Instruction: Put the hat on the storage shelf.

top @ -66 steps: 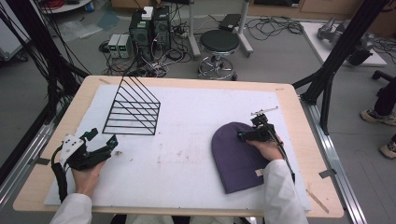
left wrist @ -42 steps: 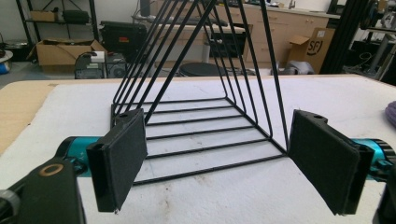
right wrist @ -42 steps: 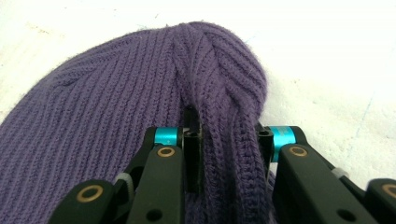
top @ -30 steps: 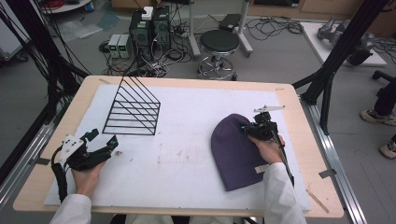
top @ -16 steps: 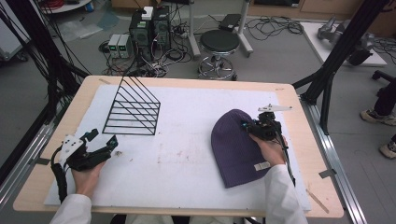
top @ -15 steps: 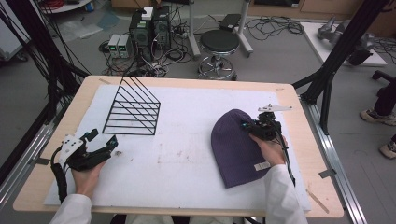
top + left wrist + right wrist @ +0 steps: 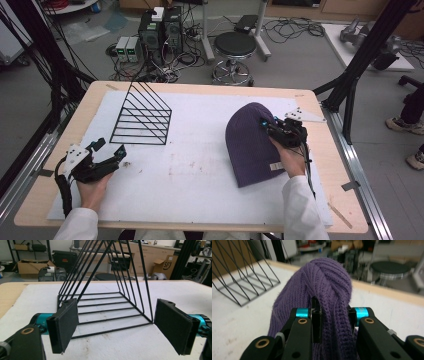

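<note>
Purple knit beanie (image 7: 250,142) lies flat at right of the white mat (image 7: 200,170). Right gripper (image 7: 274,131) pinches a fold near its crown; keep the bite deep, lift slowly. Left gripper (image 7: 112,156) idle, jaws apart, facing the wire rack (image 7: 142,115).

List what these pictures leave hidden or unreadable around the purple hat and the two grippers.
- Small label on the purple hat: high view, too small to read.
- Hat's underside: hidden against the table.
- Right gripper pad faces: right gripper view, buried in the knit fold.
- Wire rack top: left gripper view, cut off by the upper edge.
</note>
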{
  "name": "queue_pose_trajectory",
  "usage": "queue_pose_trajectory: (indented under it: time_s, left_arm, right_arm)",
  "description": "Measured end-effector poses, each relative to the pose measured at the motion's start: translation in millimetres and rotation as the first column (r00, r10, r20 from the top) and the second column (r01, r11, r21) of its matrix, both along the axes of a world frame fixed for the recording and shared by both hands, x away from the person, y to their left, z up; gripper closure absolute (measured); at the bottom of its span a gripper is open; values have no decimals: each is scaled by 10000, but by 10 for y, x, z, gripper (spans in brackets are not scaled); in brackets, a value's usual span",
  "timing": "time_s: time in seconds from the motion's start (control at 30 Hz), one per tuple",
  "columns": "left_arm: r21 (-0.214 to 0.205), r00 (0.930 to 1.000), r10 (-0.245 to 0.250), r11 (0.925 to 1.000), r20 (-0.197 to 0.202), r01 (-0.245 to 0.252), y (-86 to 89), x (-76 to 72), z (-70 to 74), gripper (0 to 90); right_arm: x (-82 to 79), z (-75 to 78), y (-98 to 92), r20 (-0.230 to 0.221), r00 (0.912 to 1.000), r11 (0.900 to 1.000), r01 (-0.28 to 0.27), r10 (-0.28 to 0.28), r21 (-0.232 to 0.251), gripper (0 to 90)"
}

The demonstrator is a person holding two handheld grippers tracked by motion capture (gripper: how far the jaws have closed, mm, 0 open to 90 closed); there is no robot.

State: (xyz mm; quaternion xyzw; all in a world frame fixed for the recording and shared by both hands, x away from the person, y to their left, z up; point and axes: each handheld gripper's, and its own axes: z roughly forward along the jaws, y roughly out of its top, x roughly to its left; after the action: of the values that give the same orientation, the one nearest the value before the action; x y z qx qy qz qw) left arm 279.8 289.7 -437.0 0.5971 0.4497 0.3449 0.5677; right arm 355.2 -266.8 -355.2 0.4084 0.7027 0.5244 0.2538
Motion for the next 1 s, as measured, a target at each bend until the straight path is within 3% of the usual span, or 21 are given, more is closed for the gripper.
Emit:
queue_pose_trajectory:
  time_s: [0.23,0.37,0.4,0.5,0.53,0.63,0.77,0.9,1.0]
  left_arm:
    - [13,10000,-50,10000,8,50,-9,-2,2,199]
    - [-12,10000,-52,10000,15,52,-13,1,3,199]
    - [-6,10000,-50,10000,14,50,-15,1,2,199]
    - [-15,10000,-56,10000,25,56,-16,1,3,199]
    - [-15,10000,-60,10000,15,60,-14,1,3,199]
    - [-70,10000,-81,9999,31,82,-9,0,4,199]
    - [-106,9999,-108,9999,57,108,-3,-1,7,210]
    - [-803,9990,-438,9958,-2,437,8,19,16,225]
    - [-868,9987,-515,9949,26,515,-4,23,25,225]
  right_arm:
    - [-103,182,16,1270,9917,9962,104,-214,863,761]
    - [-123,260,51,1691,9855,9951,-11,-158,993,761]
    - [-141,323,99,2120,9771,9942,-68,-162,1071,761]
    - [-158,374,146,2390,9709,9933,-107,-173,1153,761]
    - [-178,429,196,2705,9625,9905,-189,-189,1364,761]
    - [-203,510,266,3093,9507,9834,-345,-226,1781,761]
    - [-221,605,350,3373,9414,9757,-701,-41,2074,761]
    - [-229,669,426,3548,9348,9692,-1013,155,2245,760]
    - [-231,696,468,3591,9330,9676,-1120,239,2264,760]
